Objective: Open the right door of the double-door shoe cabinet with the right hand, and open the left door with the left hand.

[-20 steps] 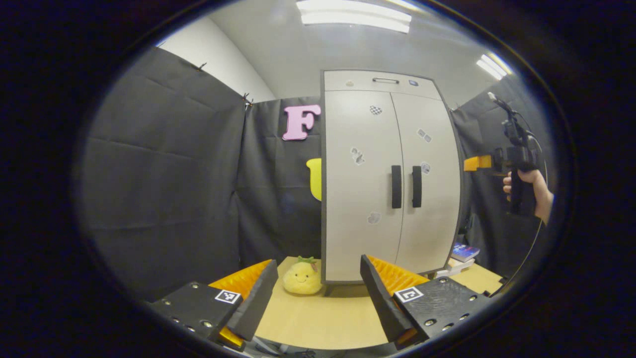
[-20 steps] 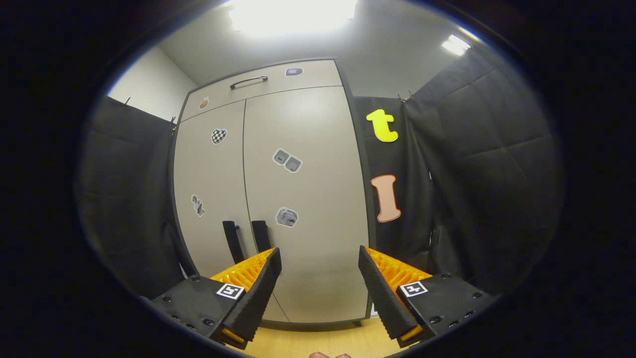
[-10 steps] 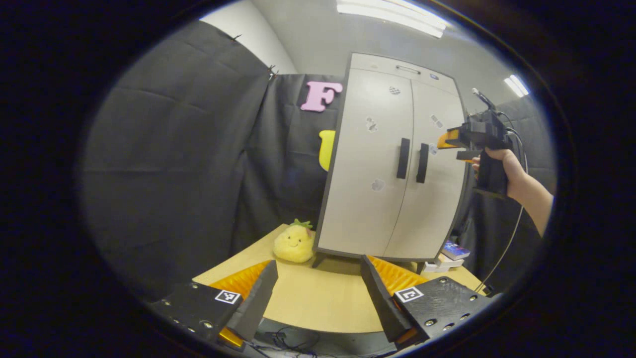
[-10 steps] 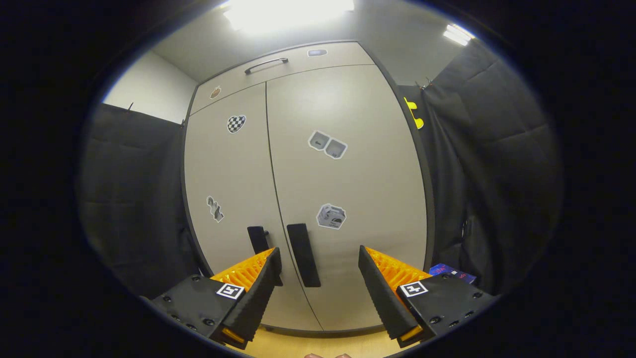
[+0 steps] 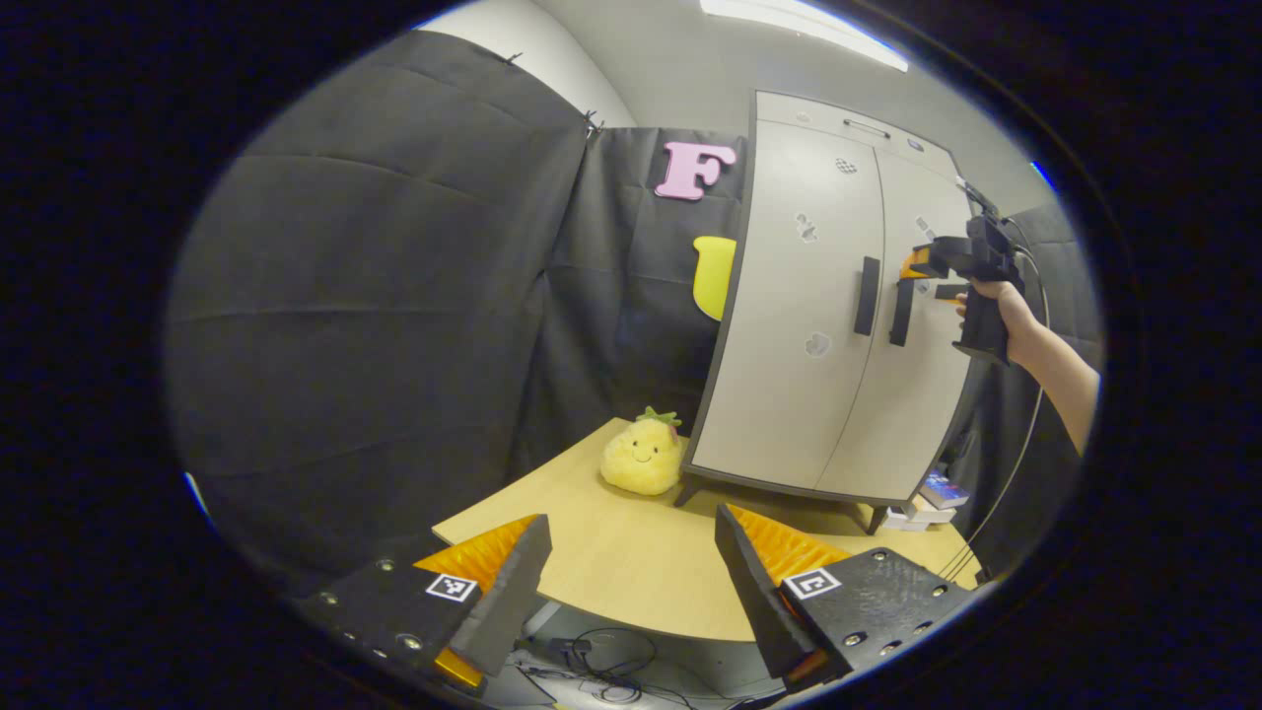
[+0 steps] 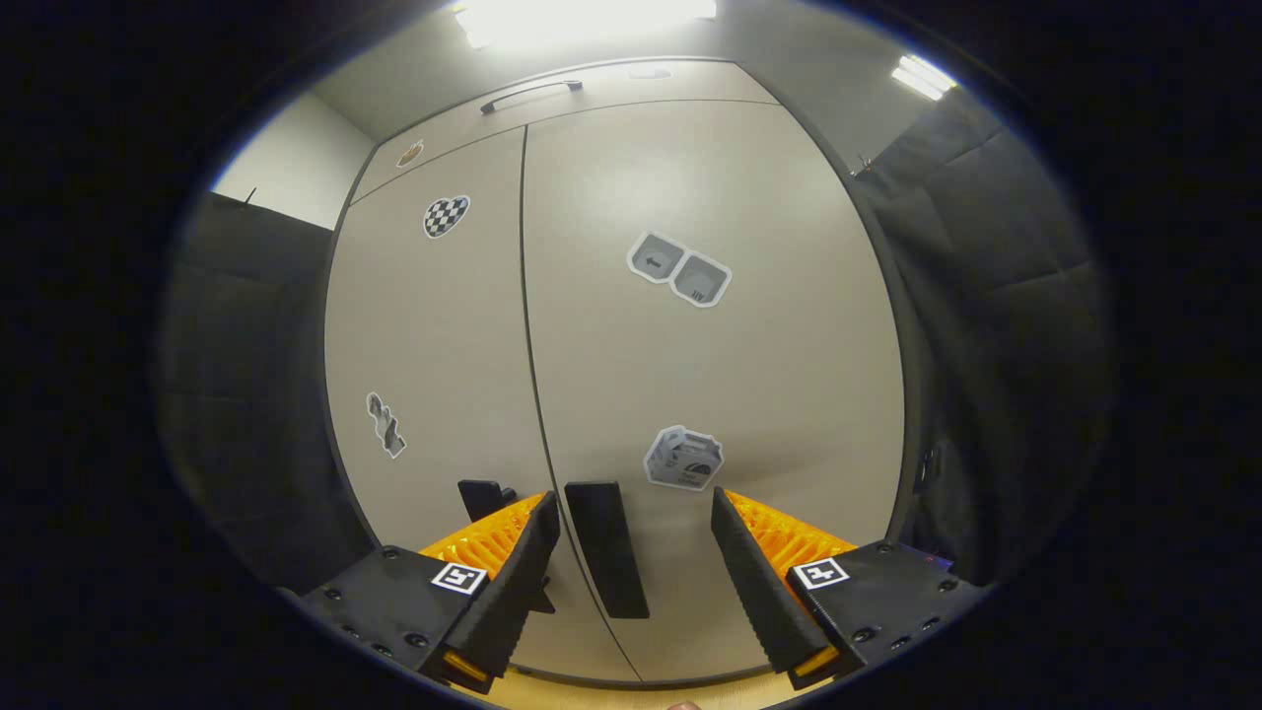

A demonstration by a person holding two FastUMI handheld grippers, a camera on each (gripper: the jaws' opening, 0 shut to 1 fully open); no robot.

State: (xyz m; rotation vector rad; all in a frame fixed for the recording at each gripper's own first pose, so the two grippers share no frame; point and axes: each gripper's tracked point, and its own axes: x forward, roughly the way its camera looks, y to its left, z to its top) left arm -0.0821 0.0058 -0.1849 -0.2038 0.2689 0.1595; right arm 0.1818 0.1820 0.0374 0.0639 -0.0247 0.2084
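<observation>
1. Shoe cabinet [image 5: 838, 316] stands at the worktop's [image 5: 611, 552] far right end; both doors look shut, nothing opened yet.
2. Right door [image 6: 710, 375] now looms larger in the right gripper view than a second ago, so the right gripper [image 6: 631, 582] has closed in; judged step: reaching for the handle.
3. Right door handle [image 6: 606, 547] now sits between the spread fingers, closer to the left one; no contact visible. A second ago it was off to the left, so alignment looks nearly done.
4. Left gripper [image 5: 631, 592] is spread, holding nothing, now back past the worktop's near edge, well apart from the left door handle [image 5: 867, 296].
5. Room: bare worktop in front of the doors for swing; plush toy [image 5: 641, 459] sits just beside the cabinet's left front corner.
</observation>
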